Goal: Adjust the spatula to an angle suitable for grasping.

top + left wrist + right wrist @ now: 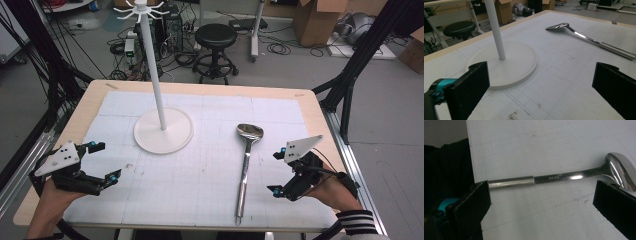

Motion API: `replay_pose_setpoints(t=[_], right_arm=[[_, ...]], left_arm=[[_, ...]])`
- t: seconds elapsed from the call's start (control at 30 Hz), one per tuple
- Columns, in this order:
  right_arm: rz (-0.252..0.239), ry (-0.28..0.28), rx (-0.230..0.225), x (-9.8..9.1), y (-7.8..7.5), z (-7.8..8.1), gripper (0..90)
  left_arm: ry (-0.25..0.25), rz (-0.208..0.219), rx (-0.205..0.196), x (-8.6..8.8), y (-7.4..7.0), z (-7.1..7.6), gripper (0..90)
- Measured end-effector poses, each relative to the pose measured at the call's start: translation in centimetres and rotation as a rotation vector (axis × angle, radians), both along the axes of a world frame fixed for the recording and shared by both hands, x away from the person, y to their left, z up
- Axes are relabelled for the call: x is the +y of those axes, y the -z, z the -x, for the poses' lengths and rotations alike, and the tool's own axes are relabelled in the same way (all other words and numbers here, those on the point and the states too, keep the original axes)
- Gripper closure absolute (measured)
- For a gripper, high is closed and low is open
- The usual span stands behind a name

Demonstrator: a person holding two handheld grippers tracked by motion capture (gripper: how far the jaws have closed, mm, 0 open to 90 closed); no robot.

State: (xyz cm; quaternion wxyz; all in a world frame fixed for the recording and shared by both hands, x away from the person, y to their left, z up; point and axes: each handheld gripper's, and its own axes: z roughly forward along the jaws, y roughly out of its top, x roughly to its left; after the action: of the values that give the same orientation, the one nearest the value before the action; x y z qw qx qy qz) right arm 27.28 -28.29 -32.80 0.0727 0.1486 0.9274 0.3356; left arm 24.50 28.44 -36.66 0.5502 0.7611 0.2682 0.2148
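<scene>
Right tongs (281,172) spread wide beside ladle (246,165), lined up so you can straddle handle. Ladle flat on worktop (210,200), bowl toward stand (163,130). Left tongs (106,161) agape, empty, parked clear near stand base.

The ladle (554,178) handle's end is hidden behind the right gripper's (541,202) jaw

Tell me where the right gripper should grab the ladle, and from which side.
Take the ladle on its thicker handle sleeve, near the person's end, not the bowl. It lies flat on the mat with the handle running towards the person, so coming from above with the jaws across the handle looks best. The right gripper is open just beside it; the sleeve is straight and round, likely a steadier hold than the curved bowl.
</scene>
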Motion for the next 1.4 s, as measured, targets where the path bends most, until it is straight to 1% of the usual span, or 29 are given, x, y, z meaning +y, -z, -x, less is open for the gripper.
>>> replay_pose_setpoints(t=[0.03,0.07,0.1,0.13,0.17,0.23,0.27,0.37,0.4,0.43,0.5,0.57,0.63,0.67,0.7,0.73,0.77,0.8,0.83,0.87,0.9,1.07,1.1,1.13,1.23,1.27,1.3,1.33,1.4], right_arm=[[0.000,0.000,0.000,0.0,0.0,0.0,0.5],[0.015,-0.003,0.007,0.2,0.2,0.0,2.2],[0.028,-0.008,0.015,0.4,0.3,-0.1,5.9],[0.050,-0.018,0.025,0.9,0.7,-0.3,6.1],[0.050,-0.018,0.025,0.9,0.7,-0.3,6.1],[0.069,-0.034,0.031,1.4,1.1,-0.4,6.1],[0.088,-0.045,0.045,2.0,1.4,-0.5,6.1],[0.106,-0.056,0.059,2.6,1.7,-0.6,7.2],[0.116,-0.069,0.062,2.8,1.9,-0.7,10.0],[0.126,-0.076,0.069,3.1,2.0,-0.7,16.2],[0.153,-0.094,0.077,3.7,2.5,-0.8,17.2],[0.164,-0.098,0.085,3.9,2.6,-0.8,18.4],[0.182,-0.115,0.094,4.3,2.8,-0.8,25.0],[0.189,-0.120,0.110,4.4,2.9,-0.8,27.4],[0.206,-0.138,0.126,4.8,3.2,-0.7,34.4],[0.222,-0.148,0.136,5.0,3.3,-0.7,37.6],[0.222,-0.148,0.136,5.0,3.3,-0.7,37.6],[0.239,-0.155,0.133,5.2,3.4,-0.6,40.3],[0.253,-0.154,0.133,5.4,3.6,-0.6,44.9],[0.269,-0.173,0.152,5.7,3.9,-0.6,51.6],[0.269,-0.173,0.152,5.7,3.9,-0.6,51.6],[0.314,-0.198,0.156,6.6,4.5,-0.5,67.8],[0.336,-0.207,0.154,6.9,4.6,-0.5,74.4],[0.336,-0.207,0.154,6.9,4.6,-0.5,74.4],[0.371,-0.203,0.153,7.2,4.8,-0.4,81.0],[0.389,-0.198,0.161,7.4,4.9,-0.4,84.8],[0.389,-0.198,0.161,7.4,4.9,-0.4,84.8],[0.406,-0.192,0.170,7.4,5.0,-0.4,86.0],[0.414,-0.199,0.174,7.6,5.2,-0.4,87.5]], left_arm=[[0.000,0.002,0.002,0.0,0.0,0.0,1.7],[-0.001,0.001,0.002,-0.1,0.1,0.0,1.7],[-0.001,-0.001,0.003,0.0,0.1,0.0,1.7],[-0.001,-0.001,0.003,0.0,0.1,0.0,1.7],[0.000,-0.001,0.003,-0.1,0.1,0.0,1.7],[0.000,0.000,0.003,-0.1,0.1,0.0,1.7],[0.000,-0.001,0.003,-0.1,0.1,0.0,1.7],[0.000,0.002,0.006,-0.1,0.1,0.0,1.7],[0.001,0.000,0.005,-0.1,0.1,-0.1,1.7],[-0.001,0.002,0.007,-0.1,0.1,-0.1,1.7],[0.001,0.000,0.007,0.0,0.1,-0.1,1.7],[0.001,0.003,0.008,0.0,0.1,-0.1,1.7],[0.002,0.001,0.008,0.0,0.1,-0.1,1.7],[0.002,0.001,0.008,0.0,0.1,-0.1,1.7],[0.003,0.000,0.009,0.0,0.2,-0.1,1.7],[0.001,-0.001,0.008,0.0,0.2,-0.1,1.7],[0.001,-0.001,0.008,0.0,0.2,-0.1,1.7],[-0.001,-0.002,0.006,0.0,0.2,-0.1,1.7],[-0.002,-0.003,0.006,0.0,0.2,-0.1,1.7],[-0.002,-0.003,0.006,0.0,0.2,-0.1,1.7],[-0.005,-0.001,0.007,0.0,0.2,-0.1,1.7],[-0.001,-0.003,0.009,0.0,0.2,-0.1,1.7],[-0.001,-0.003,0.009,0.0,0.2,-0.1,1.7],[-0.001,-0.003,0.009,0.0,0.2,-0.1,1.7],[-0.001,-0.002,0.009,0.0,0.2,-0.1,1.7],[-0.001,-0.001,0.009,0.0,0.2,-0.1,1.7],[0.000,-0.002,0.009,0.0,0.2,-0.1,1.7],[0.001,-0.001,0.010,0.0,0.2,-0.1,1.7],[-0.002,0.001,0.012,0.0,0.2,-0.1,1.7]])
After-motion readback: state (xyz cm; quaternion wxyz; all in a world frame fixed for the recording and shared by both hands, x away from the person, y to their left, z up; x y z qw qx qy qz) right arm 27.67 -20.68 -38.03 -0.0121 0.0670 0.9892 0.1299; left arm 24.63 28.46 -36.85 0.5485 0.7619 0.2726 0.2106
